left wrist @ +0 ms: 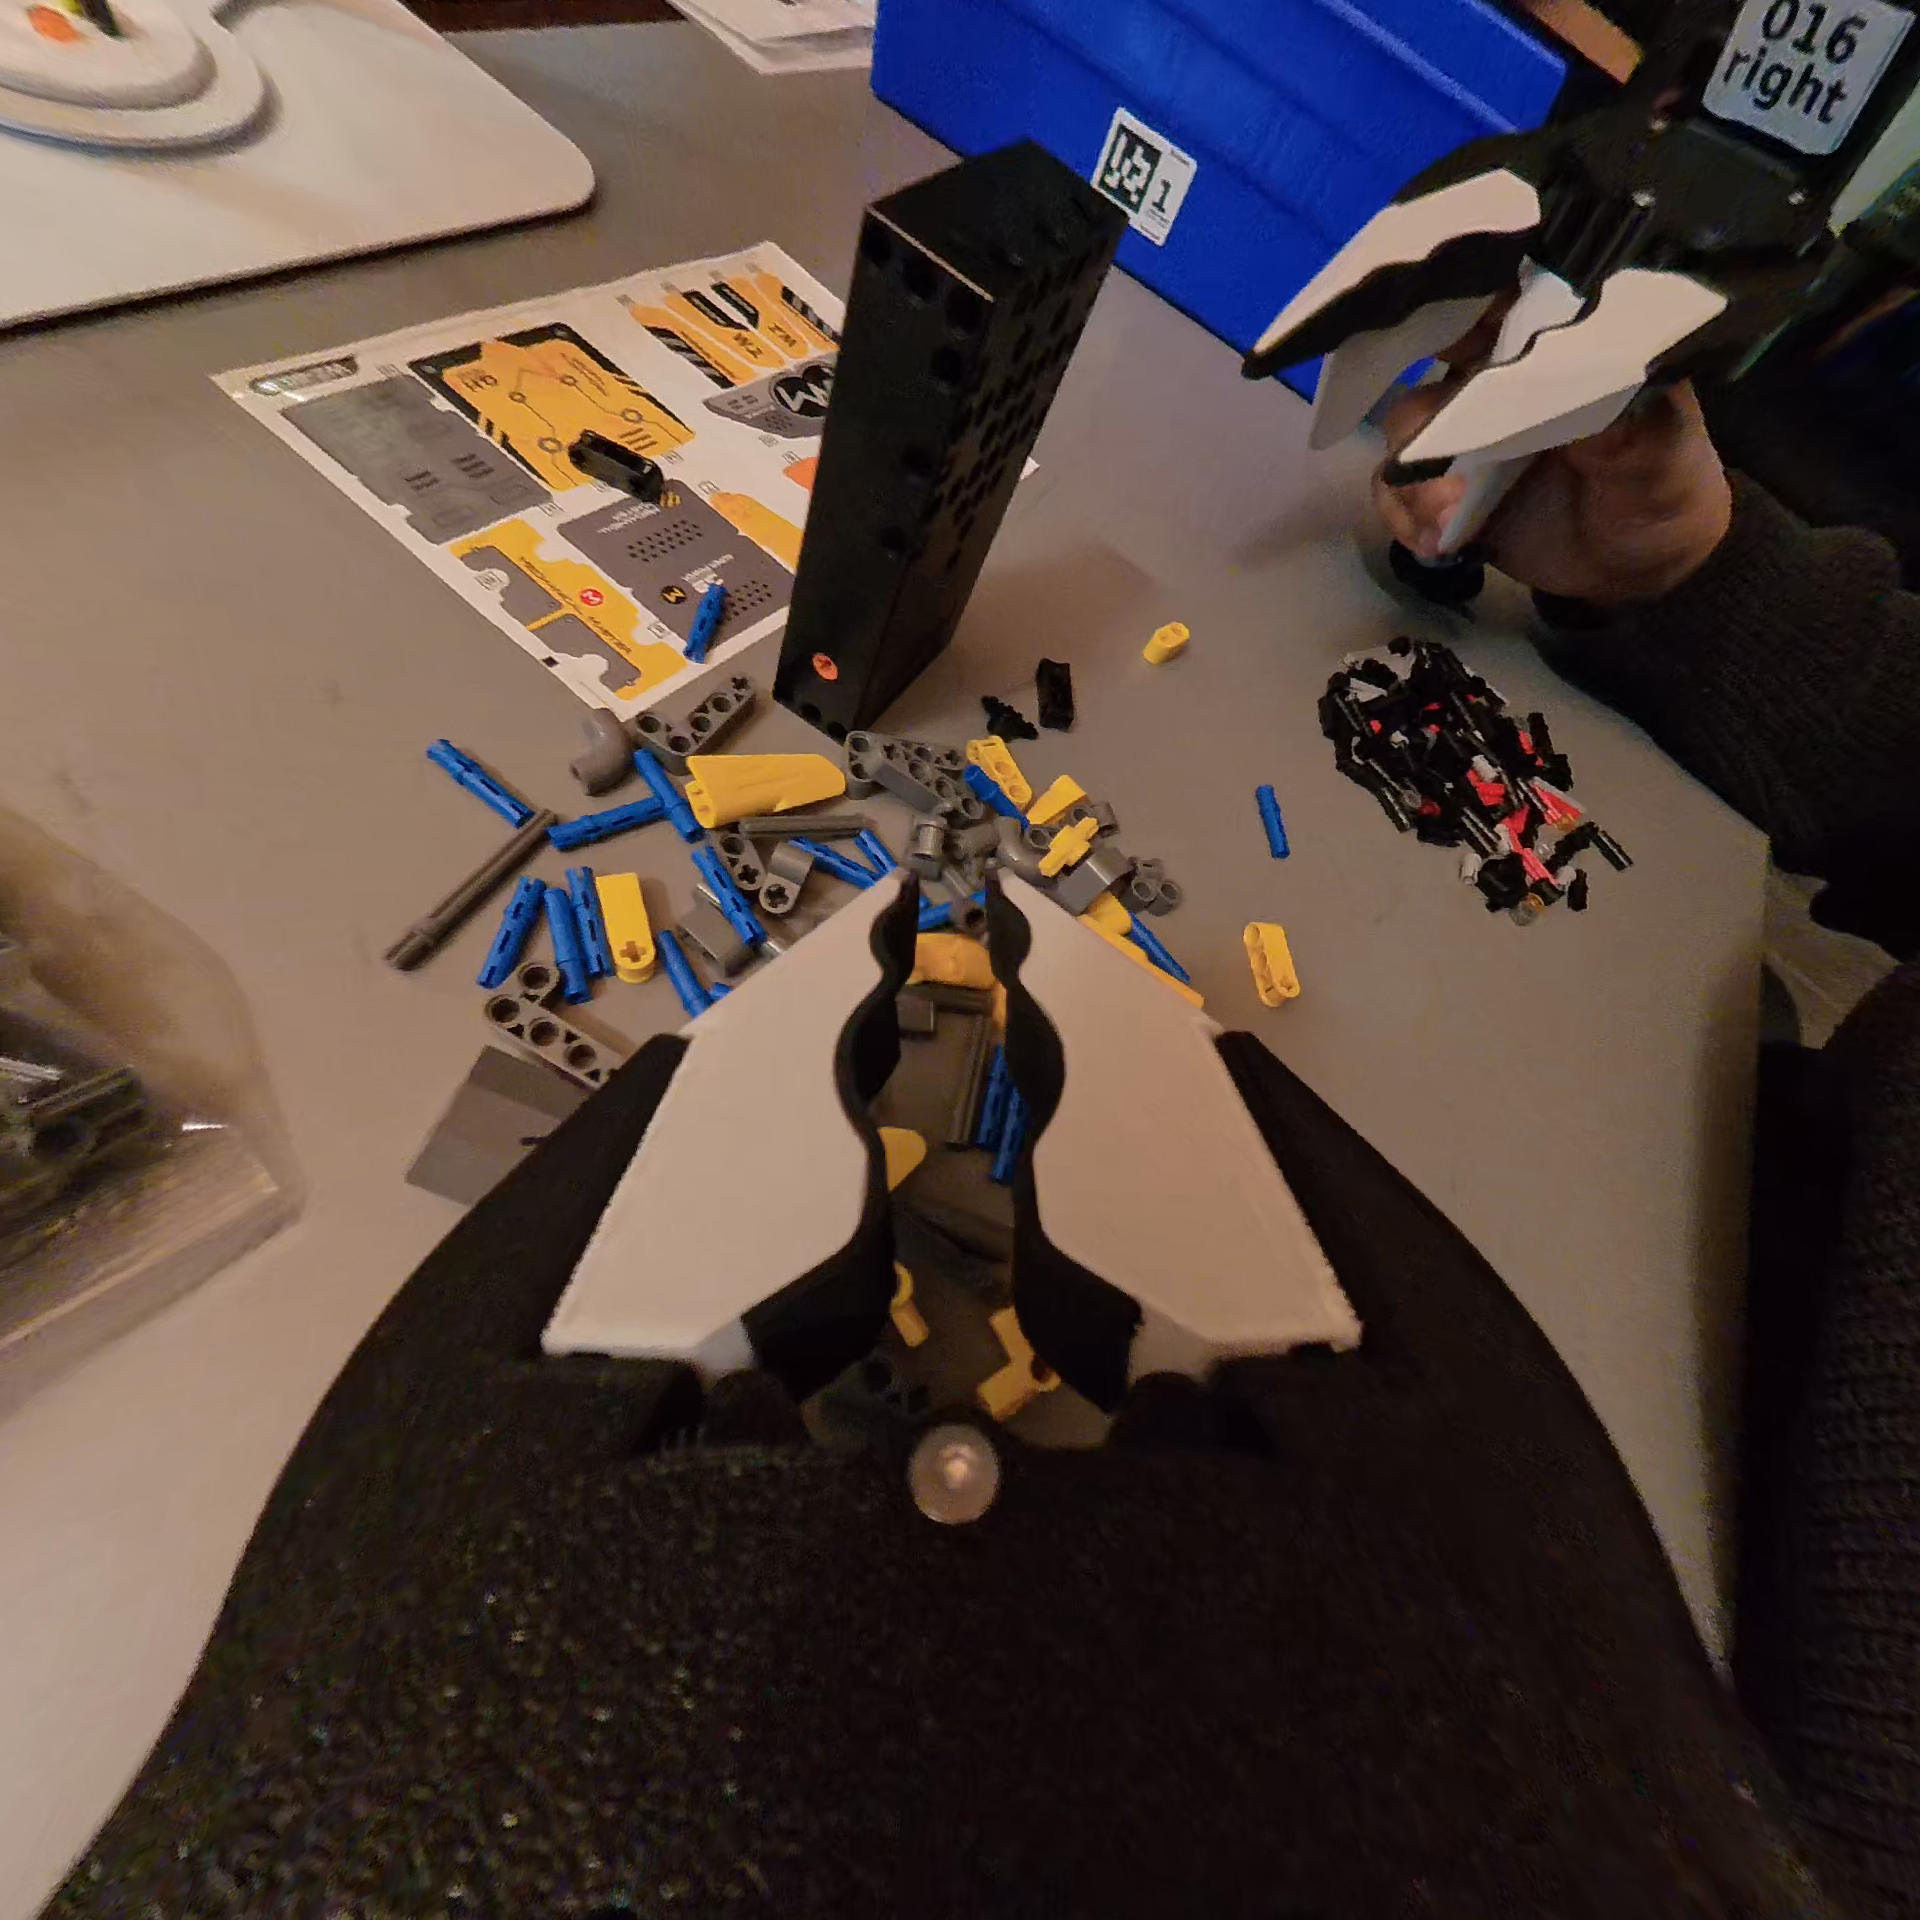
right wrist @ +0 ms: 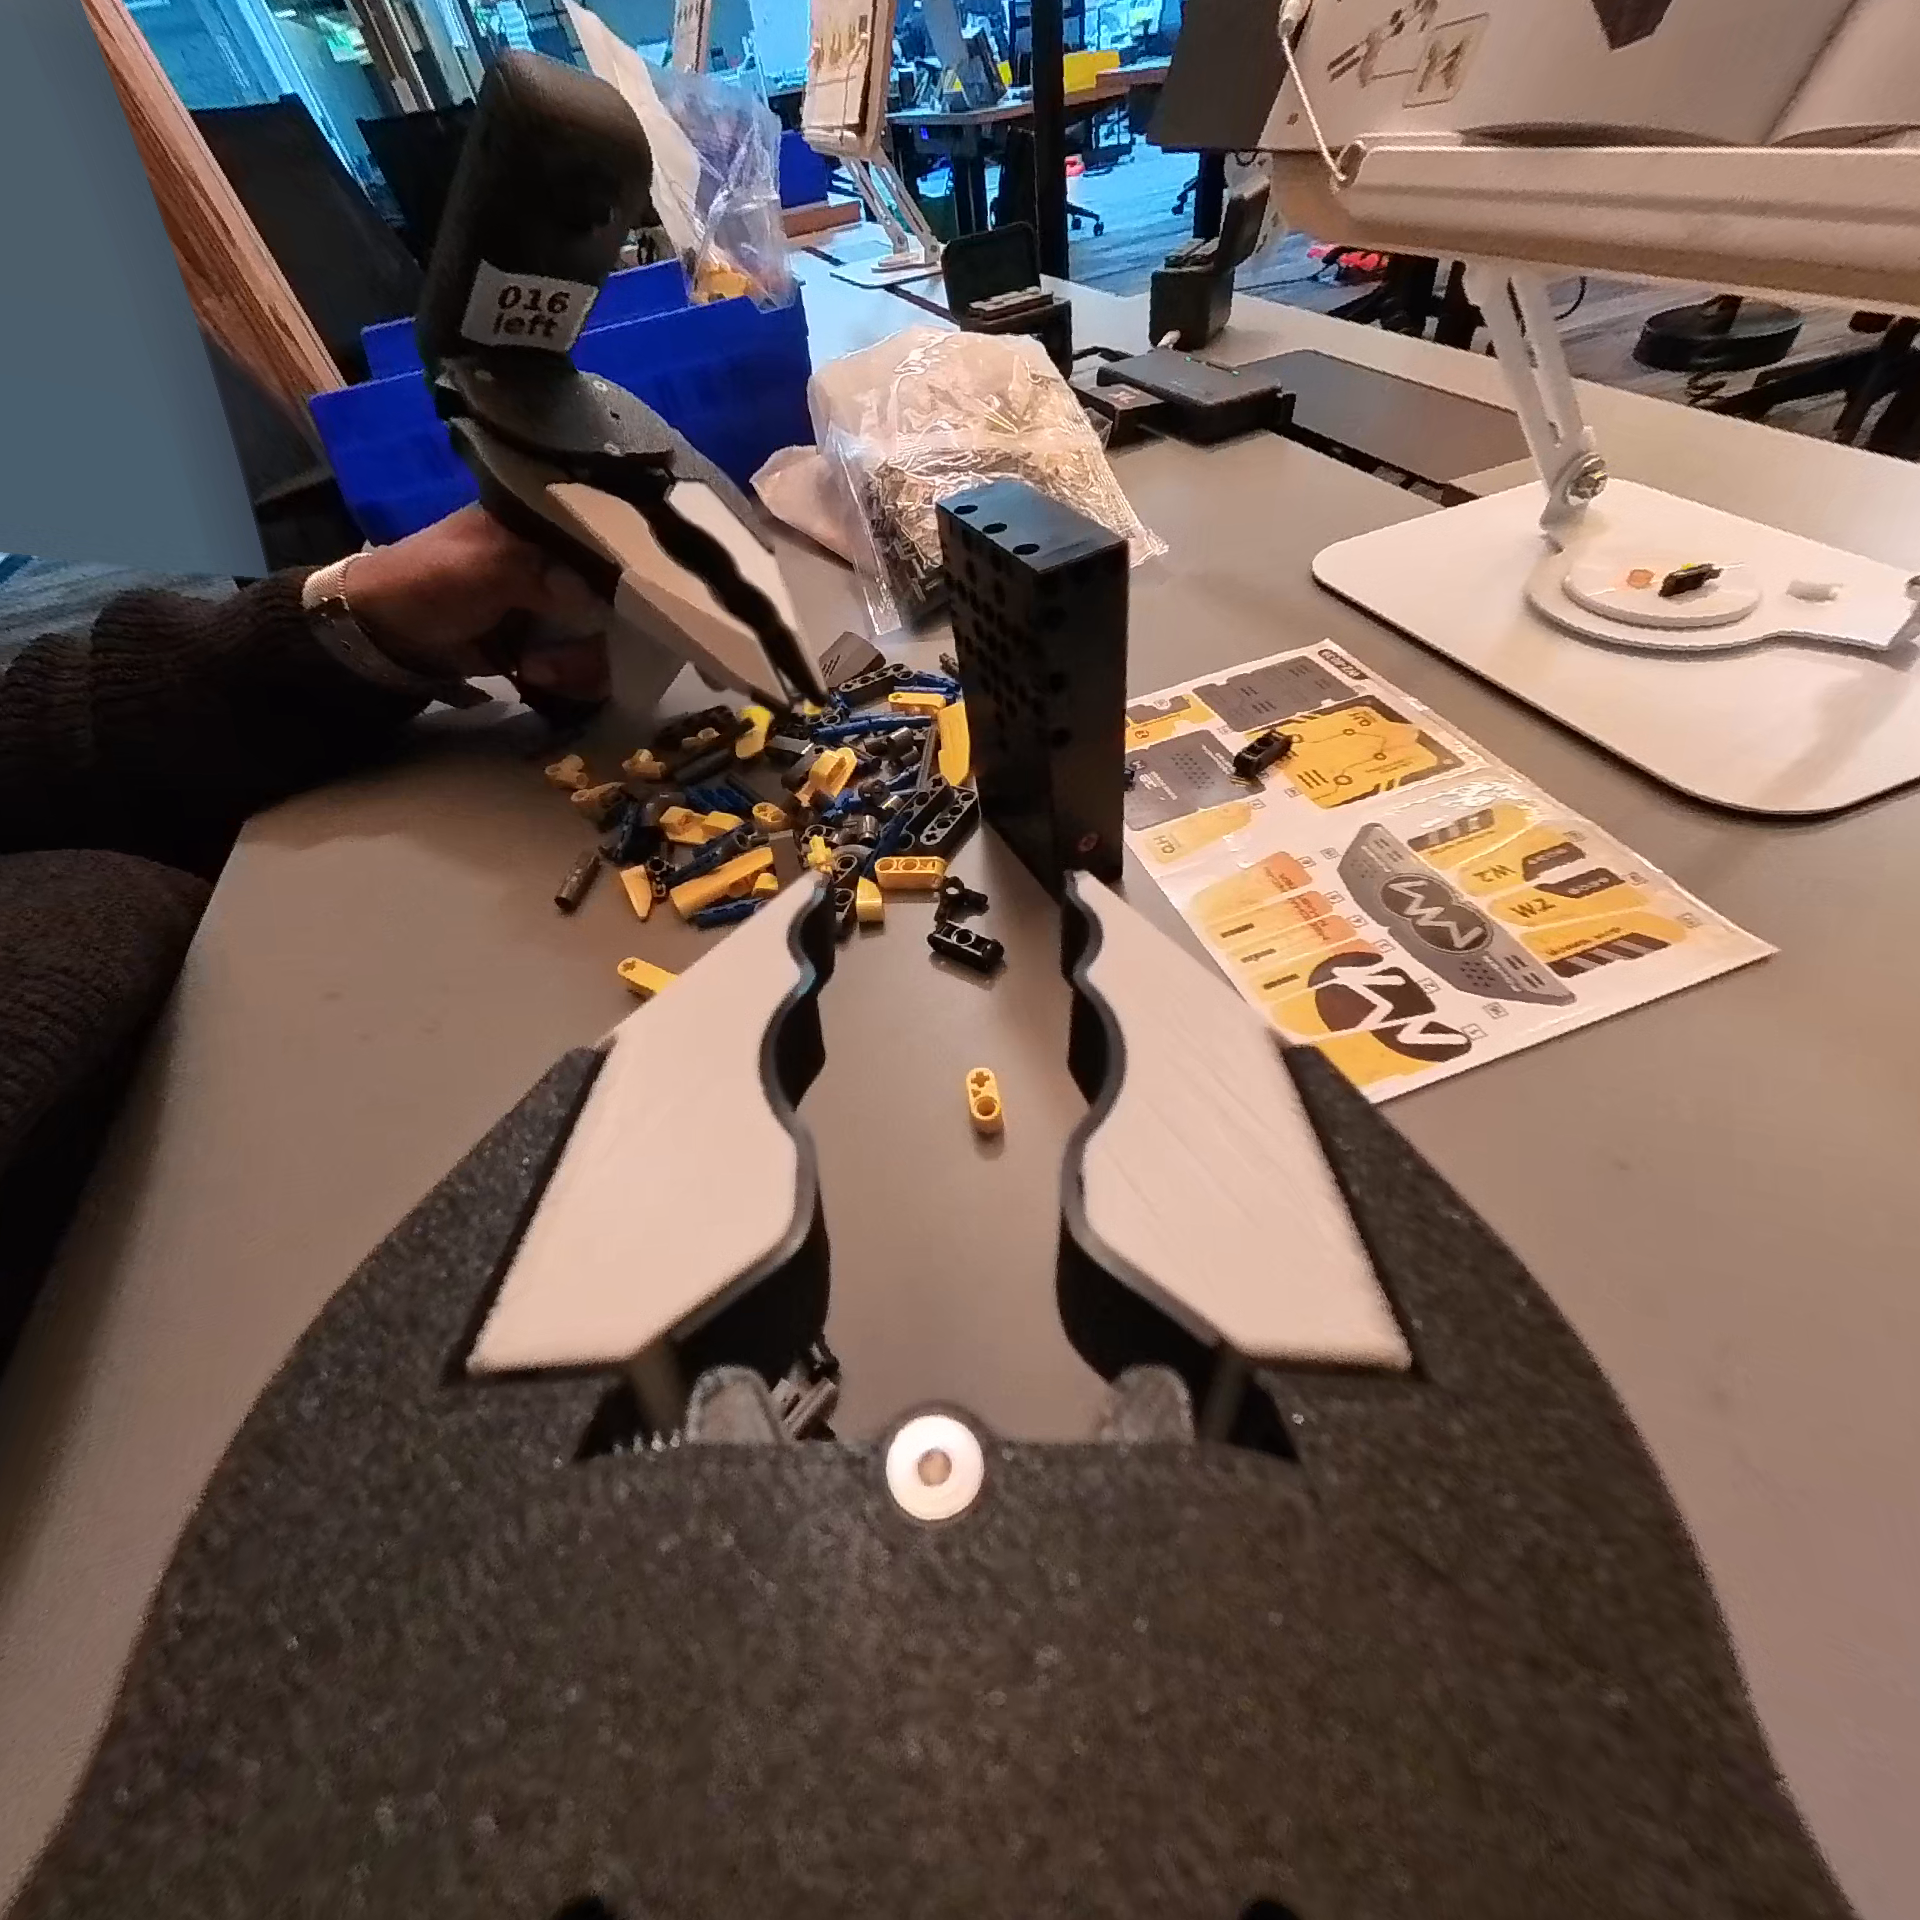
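My left gripper [left wrist: 951, 885] points down into a pile of blue, yellow and grey building pieces [left wrist: 790, 831]. Its jaws stand almost together, with only a thin gap at the tips, and I cannot make out a piece between them. It also shows in the right wrist view [right wrist: 814, 694], tips in the pile [right wrist: 769, 800]. My right gripper [right wrist: 945, 904] is open and empty above the table, near a small yellow piece [right wrist: 985, 1101]. It also shows in the left wrist view [left wrist: 1330, 405]. A black perforated block [left wrist: 914, 447] [right wrist: 1039, 686] stands upright beside the pile.
A sticker sheet [left wrist: 540, 488] [right wrist: 1403, 862] lies past the block. A heap of black and red pieces [left wrist: 1455, 779] lies near the table's right edge. There are also blue bins [left wrist: 1195, 125] [right wrist: 675, 364], a plastic bag of parts [right wrist: 966, 436] and a white stand base [right wrist: 1662, 665]. My right fingertips sit around 15 cm from my left ones. The small yellow piece [right wrist: 985, 1101] sits 7 cm or so from the ends of my right fingers. Between my left fingertips and the black perforated block [left wrist: 914, 447] there is roughly 8 cm.
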Demonstrator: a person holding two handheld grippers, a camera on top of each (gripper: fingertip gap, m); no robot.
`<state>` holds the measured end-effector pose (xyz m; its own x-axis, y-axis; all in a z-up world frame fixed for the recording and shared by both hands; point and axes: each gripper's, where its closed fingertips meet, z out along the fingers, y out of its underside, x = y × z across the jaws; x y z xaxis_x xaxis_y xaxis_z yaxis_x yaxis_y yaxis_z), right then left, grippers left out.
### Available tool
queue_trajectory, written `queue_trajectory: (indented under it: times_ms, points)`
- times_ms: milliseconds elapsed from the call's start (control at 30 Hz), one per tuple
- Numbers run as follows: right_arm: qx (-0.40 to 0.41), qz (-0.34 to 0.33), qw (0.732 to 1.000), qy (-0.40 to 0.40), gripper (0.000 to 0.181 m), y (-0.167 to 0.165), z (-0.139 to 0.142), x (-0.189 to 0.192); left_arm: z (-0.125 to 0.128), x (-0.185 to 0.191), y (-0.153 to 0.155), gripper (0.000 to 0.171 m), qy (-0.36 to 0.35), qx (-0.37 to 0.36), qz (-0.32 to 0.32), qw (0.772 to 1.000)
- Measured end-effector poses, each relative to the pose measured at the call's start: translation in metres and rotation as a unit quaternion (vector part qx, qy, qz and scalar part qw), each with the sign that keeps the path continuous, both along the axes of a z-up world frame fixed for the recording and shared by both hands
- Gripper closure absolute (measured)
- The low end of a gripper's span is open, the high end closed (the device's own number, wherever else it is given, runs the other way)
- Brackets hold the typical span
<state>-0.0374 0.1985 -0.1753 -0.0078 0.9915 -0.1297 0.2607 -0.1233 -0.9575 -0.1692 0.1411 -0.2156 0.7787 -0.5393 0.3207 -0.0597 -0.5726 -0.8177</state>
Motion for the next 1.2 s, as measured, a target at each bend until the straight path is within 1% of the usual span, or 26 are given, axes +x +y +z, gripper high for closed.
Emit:
queue_trajectory:
  times_ms: [167,367,567,767,1033,1200]
  points:
    - [0.013,-0.001,1.0,-0.001,0.139,-0.001,0.001,0.0,0.002,-0.008,0.004,0.159,0.0,0.007,0.021,1.0]
    - [0.08,0.011,0.996,-0.025,0.139,-0.01,-0.004,-0.003,0.005,-0.016,0.008,0.158,0.012,0.025,0.042,0.999]
    - [0.129,0.018,0.99,-0.051,0.139,-0.019,-0.009,-0.007,0.011,-0.023,0.011,0.158,-0.006,0.036,0.056,0.998]
    - [0.139,0.022,0.989,-0.048,0.138,-0.024,-0.006,-0.007,0.013,-0.027,0.013,0.158,-0.036,0.028,0.061,0.997]
    - [0.164,0.013,0.985,-0.061,0.138,-0.022,-0.008,-0.008,0.01,-0.025,0.013,0.158,-0.025,0.022,0.056,0.998]
    - [0.168,0.011,0.985,-0.039,0.139,-0.026,0.006,-0.006,0.015,-0.029,0.016,0.158,-0.032,0.036,0.069,0.996]
